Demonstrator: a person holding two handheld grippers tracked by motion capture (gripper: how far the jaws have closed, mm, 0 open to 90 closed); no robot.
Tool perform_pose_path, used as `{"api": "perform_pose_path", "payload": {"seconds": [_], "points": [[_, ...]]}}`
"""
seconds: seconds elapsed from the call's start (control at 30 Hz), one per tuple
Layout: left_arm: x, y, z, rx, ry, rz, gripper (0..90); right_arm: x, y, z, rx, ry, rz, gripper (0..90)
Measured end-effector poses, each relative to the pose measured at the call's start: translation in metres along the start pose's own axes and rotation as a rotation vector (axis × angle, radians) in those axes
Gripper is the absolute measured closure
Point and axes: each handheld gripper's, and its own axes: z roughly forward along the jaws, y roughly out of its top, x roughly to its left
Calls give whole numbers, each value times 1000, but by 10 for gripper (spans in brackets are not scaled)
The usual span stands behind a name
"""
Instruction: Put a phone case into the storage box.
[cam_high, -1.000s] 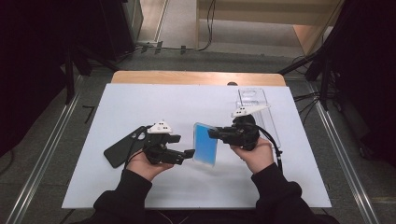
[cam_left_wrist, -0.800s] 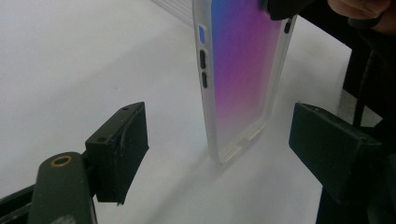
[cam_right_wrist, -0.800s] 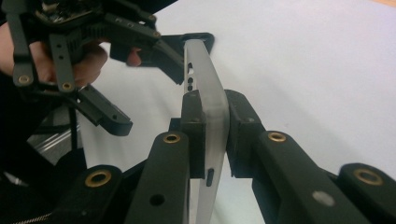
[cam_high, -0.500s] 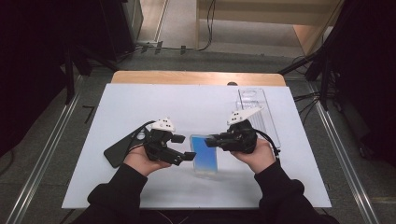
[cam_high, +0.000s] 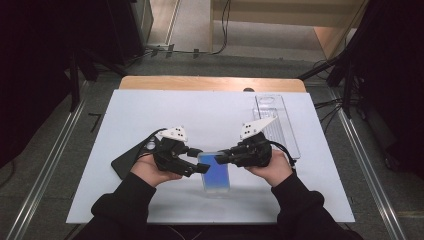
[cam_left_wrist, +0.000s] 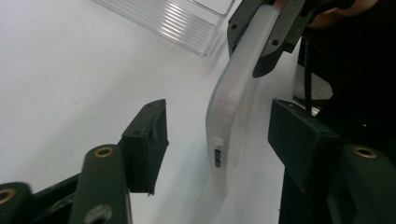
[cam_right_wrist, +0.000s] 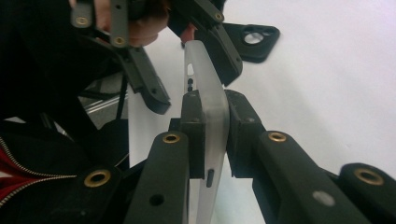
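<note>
A phone (cam_high: 216, 174) with a blue screen, in a frosted clear case, is held just above the white table. My right gripper (cam_high: 223, 157) is shut on its far right edge; in the right gripper view both pads (cam_right_wrist: 192, 122) press the case (cam_right_wrist: 205, 88). My left gripper (cam_high: 198, 160) reaches the phone's left edge. Its jaws have just been closing, and the case edge (cam_left_wrist: 233, 107) stands between them with gaps to both pads (cam_left_wrist: 150, 135), so it is open.
A black phone case (cam_high: 131, 159) lies left of my left hand. A clear ribbed plastic tray (cam_high: 277, 122) sits at the back right. The white mat (cam_high: 200, 110) stretches to the wooden table edge (cam_high: 210, 83) at the back.
Both hands have come nearer the person, and the phone has tipped from nearly upright to flatter with its screen up. The left jaws have narrowed around the phone's edge.
</note>
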Motion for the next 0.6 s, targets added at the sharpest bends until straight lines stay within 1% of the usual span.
{"api": "perform_pose_path", "payload": {"seconds": [0.03,0.07,0.13,0.23,0.27,0.3,0.37,0.43,0.5,0.6], "points": [[0,0,0,-1,-12,1,431,1,0,0,3,11,-10,774],[0,-1,0,0,-18,10,431,1,0,0,3,11,-10,774],[0,-2,1,1,-25,23,486,1,1,0,0,19,-27,774],[1,-2,1,0,-42,19,584,0,1,-1,1,33,-24,774],[1,-2,1,0,-58,17,636,0,1,-2,-2,42,-22,774],[2,-2,1,-5,-65,17,690,0,1,-2,-3,45,-19,774],[3,-2,1,-7,-102,23,795,0,1,-2,-7,53,-20,774],[4,-3,0,-15,-125,21,804,-1,1,-3,-11,63,-18,774],[4,-2,0,-20,-138,21,807,-1,1,-4,-14,68,-12,774],[3,-1,-1,-24,-144,10,810,-1,1,-4,-24,73,-5,773]]}}
